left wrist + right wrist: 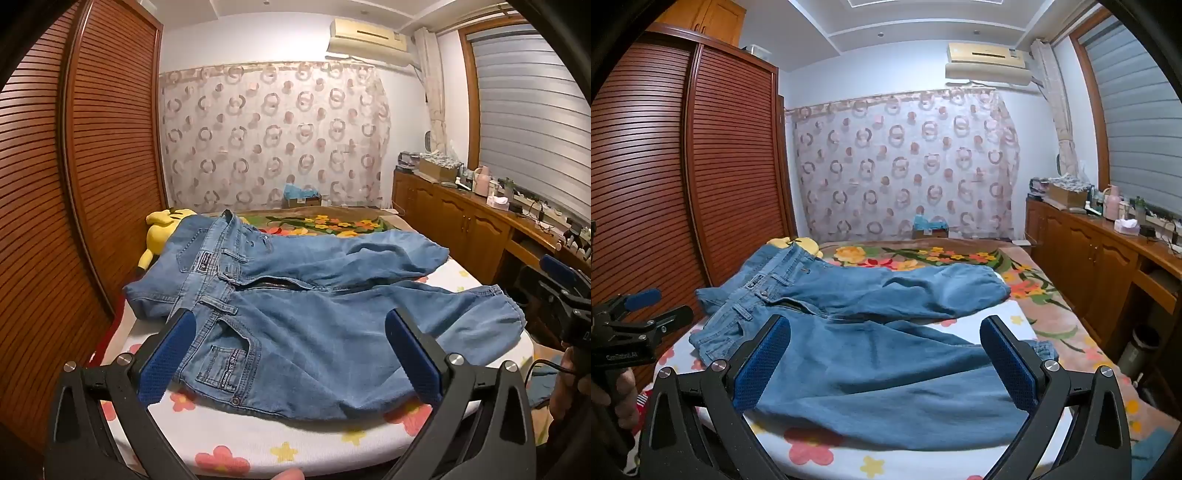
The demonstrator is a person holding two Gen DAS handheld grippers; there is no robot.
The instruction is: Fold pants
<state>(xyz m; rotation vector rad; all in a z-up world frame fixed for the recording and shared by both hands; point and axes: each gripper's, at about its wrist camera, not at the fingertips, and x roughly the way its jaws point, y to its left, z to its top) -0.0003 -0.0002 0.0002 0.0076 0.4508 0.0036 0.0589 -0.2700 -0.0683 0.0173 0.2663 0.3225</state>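
**Status: Pants Laid Out, No Fold Started**

The light-blue denim pants (303,295) lie spread flat on the bed, on a white sheet printed with red and yellow flowers (236,446). The waistband (218,273) sits toward the left, near the brown louvred wooden wardrobe (74,166); both legs run to the right. The fly is open and the zipper (273,283) is exposed. The two legs lie apart, side by side, the far leg (916,284) angled slightly away from the near leg (886,376). The far leg's cuff reaches a brown floral blanket (923,254) that covers the far part of the bed. A yellow plush toy (162,229) lies beyond the waistband, partly under the denim.

Gripper state:
- The left gripper (291,354) has its blue-padded jaws fully wide. It hovers over the front pocket area of the near leg. No cloth is between the pads.
- The right gripper (886,365) is likewise fully wide and holds nothing. It hovers over the mid-section of the near leg.

Progress assessment: the garment appears flattened and ready, but no fold is visible. Judged remaining: bring one leg over the other, then fold the doubled legs toward the waistband. Neither grasp has been made yet
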